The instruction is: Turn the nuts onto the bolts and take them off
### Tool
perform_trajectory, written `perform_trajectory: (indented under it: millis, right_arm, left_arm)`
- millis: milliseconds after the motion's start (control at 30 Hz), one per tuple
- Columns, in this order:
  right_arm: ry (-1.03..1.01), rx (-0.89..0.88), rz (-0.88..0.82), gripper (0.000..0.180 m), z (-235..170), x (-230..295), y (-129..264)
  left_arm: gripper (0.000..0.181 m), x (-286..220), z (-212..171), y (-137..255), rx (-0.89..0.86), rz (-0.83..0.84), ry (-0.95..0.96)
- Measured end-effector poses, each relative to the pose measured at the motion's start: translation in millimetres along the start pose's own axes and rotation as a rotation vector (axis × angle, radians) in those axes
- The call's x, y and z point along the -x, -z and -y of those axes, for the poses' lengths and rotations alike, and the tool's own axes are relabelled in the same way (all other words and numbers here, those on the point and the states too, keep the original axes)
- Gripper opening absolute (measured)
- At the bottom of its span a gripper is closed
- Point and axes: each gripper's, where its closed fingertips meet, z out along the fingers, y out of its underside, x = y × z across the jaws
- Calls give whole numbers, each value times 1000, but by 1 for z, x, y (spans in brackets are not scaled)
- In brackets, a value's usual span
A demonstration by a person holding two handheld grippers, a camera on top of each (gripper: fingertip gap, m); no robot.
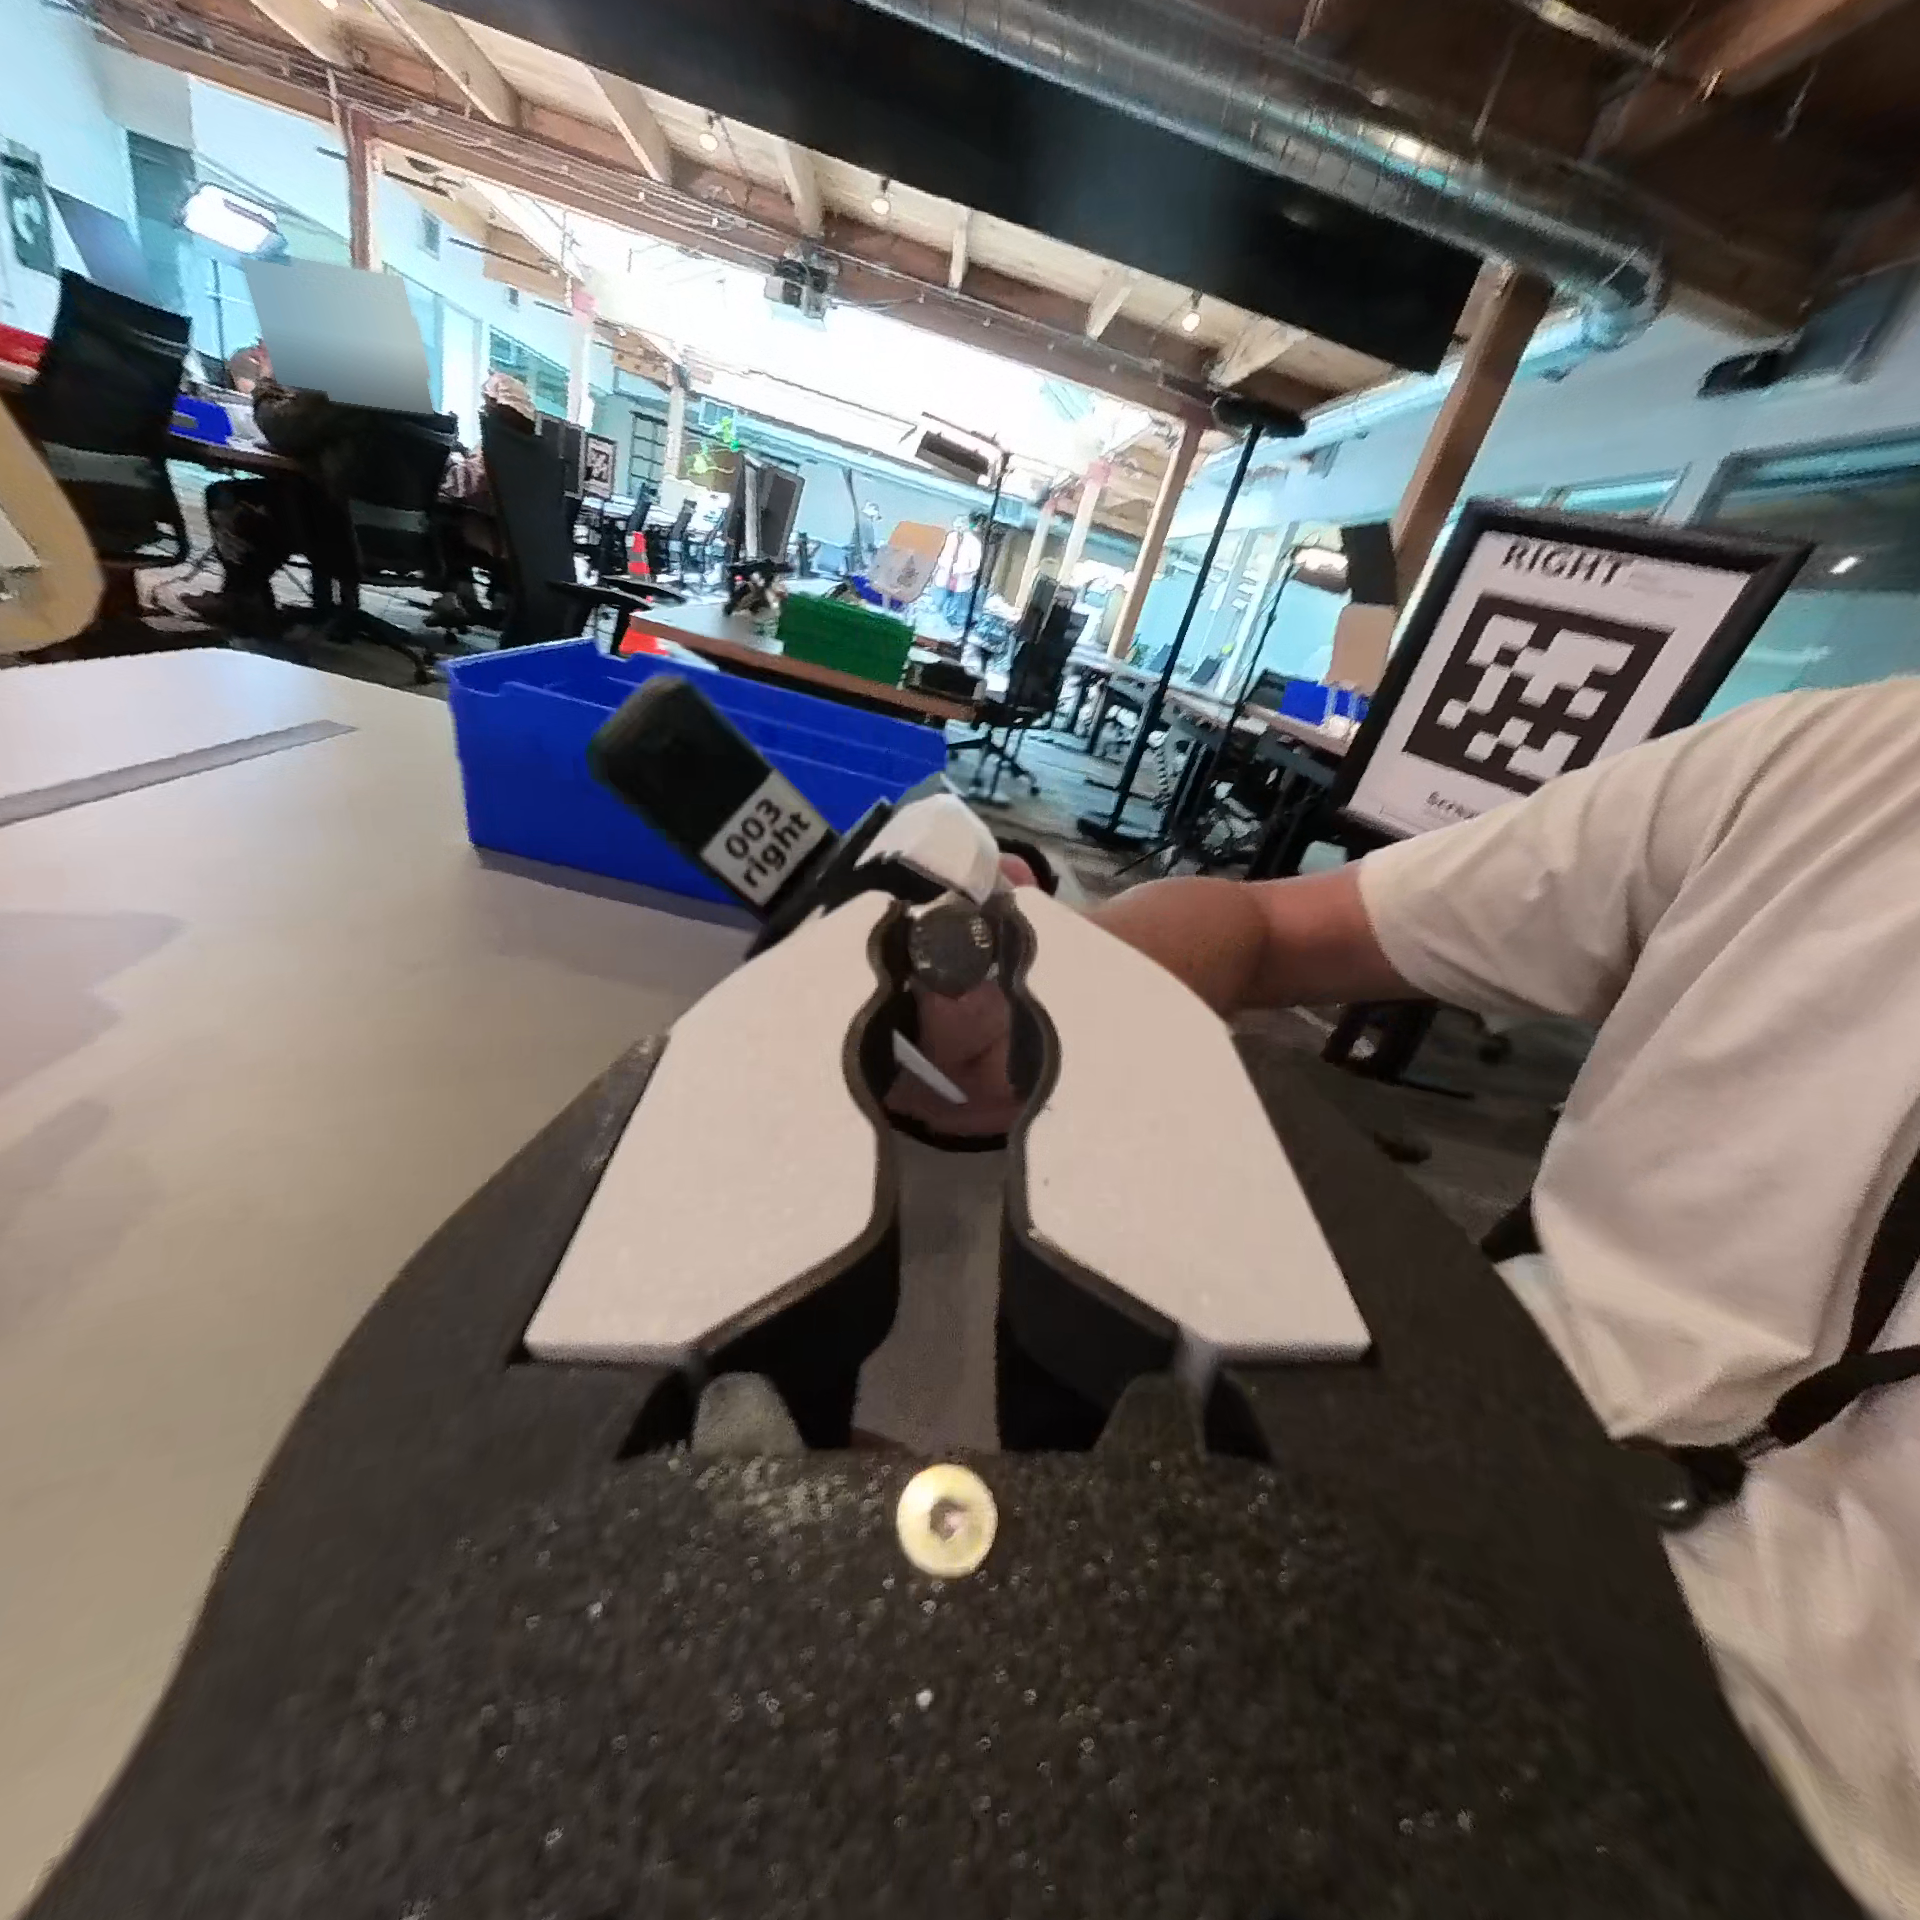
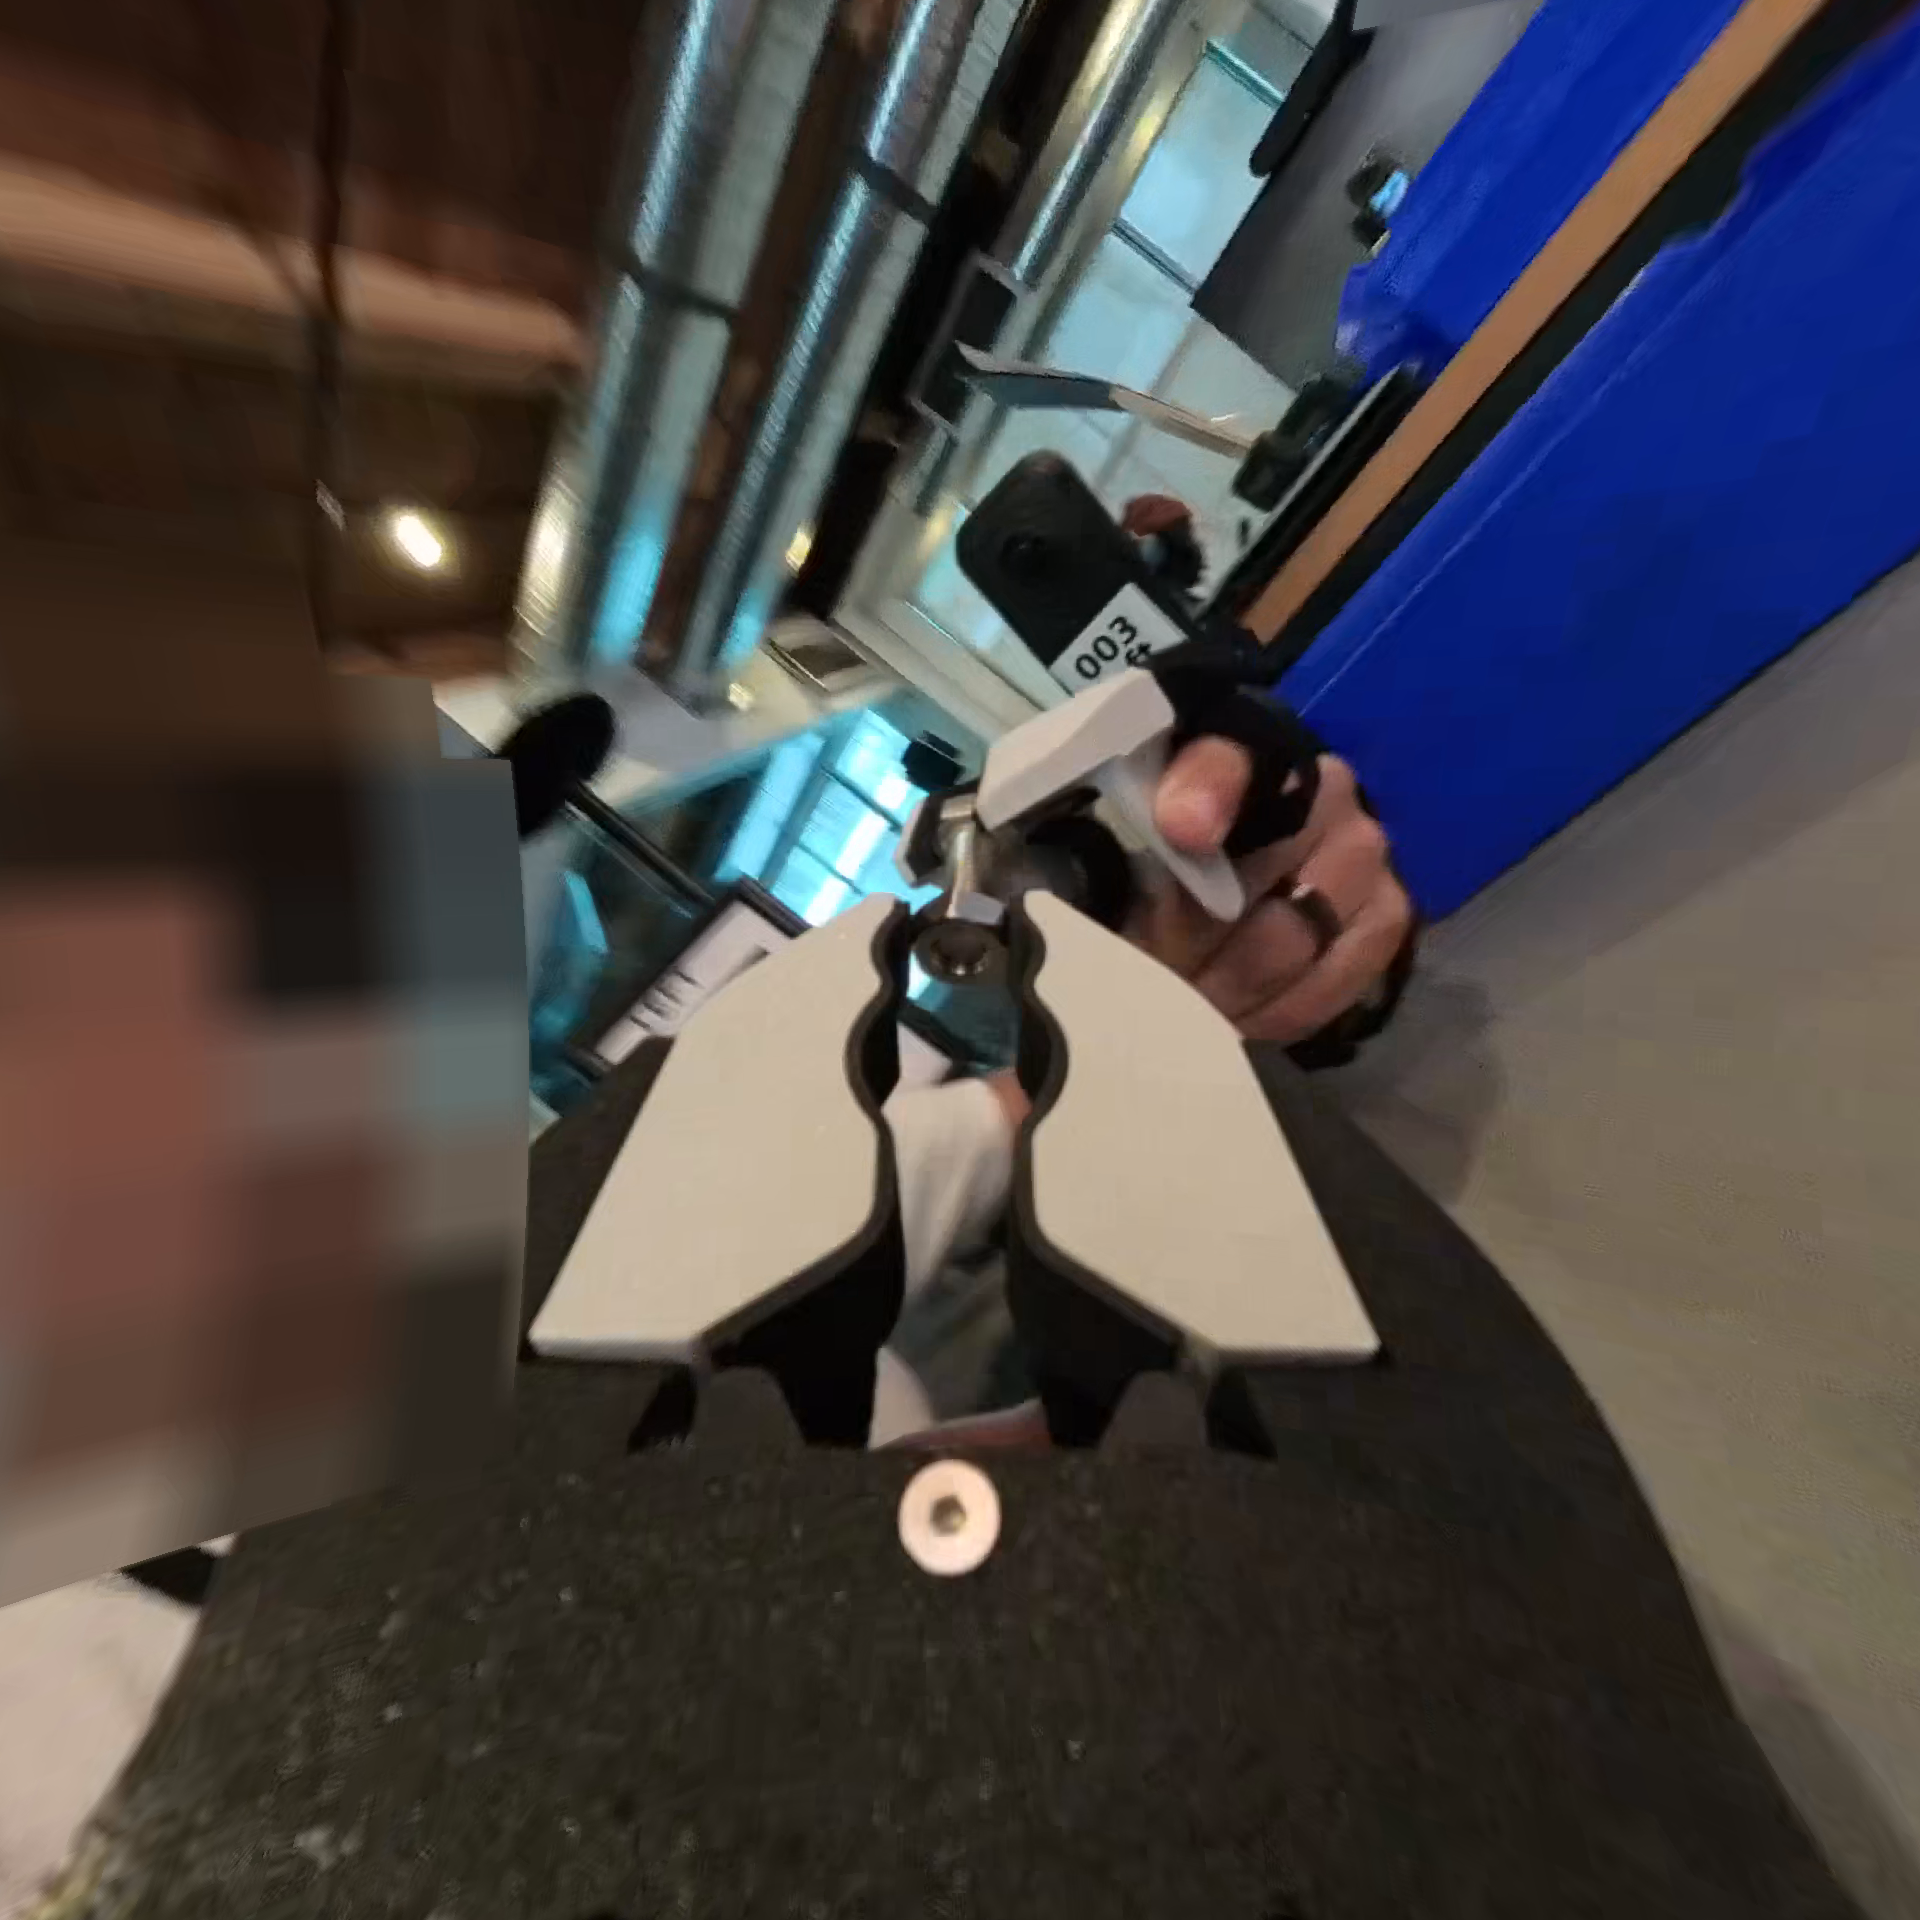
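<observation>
In the left wrist view my left gripper (image 1: 951, 940) is shut on the hexagonal head of a steel bolt (image 1: 951, 951), held above the white table (image 1: 260, 1039). The right gripper's white finger (image 1: 935, 852) sits just beyond the bolt, facing me. In the right wrist view my right gripper (image 2: 958, 940) is shut around a nut (image 2: 961, 948) at the end of the bolt's threaded shaft (image 2: 964, 857). The shaft runs up into the left gripper (image 2: 966, 821), whose white finger (image 2: 1070, 753) shows above it. The two grippers are tip to tip.
A blue plastic bin (image 1: 675, 769) stands on the table behind the grippers; it also shows in the right wrist view (image 2: 1662, 520). The person's arm (image 1: 1247, 935) and hand (image 2: 1299, 935) are close by. A framed marker sign (image 1: 1538, 686) stands at the right.
</observation>
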Motion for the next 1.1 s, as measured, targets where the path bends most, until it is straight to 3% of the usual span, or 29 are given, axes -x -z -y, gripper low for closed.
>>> perform_trajectory:
  millis: [133,200,267,367,500,600,867,933,1100]
  right_arm:
    - [-114,-22,26,17,-2,-3,-1]
    - [-58,-6,24,18,-2,1,-2]
    - [107,-1,-22,32,-2,2,-1]
    - [585,124,-298,51,-7,-13,1]
    - [1542,300,-761,49,7,-19,19]
    - [1870,399,-905,46,7,-19,20]
    - [2056,424,-926,32,-2,-20,15]
    - [2081,414,-903,19,-5,-17,14]
    - [1956,395,-850,17,-8,-12,14]
  left_arm:
    - [16,-1,-3,2,47,25,-76]
    - [16,-2,-1,1,31,15,-63]
    - [16,0,1,0,13,17,-27]
    - [16,6,4,3,-40,1,74]
    - [16,12,4,5,-68,-28,177]
    - [16,12,-1,3,-62,-49,217]
    - [16,7,-8,-5,-40,-87,257]
    - [16,7,-11,-6,-30,-88,262]
    - [16,3,-12,-8,-18,-95,233]
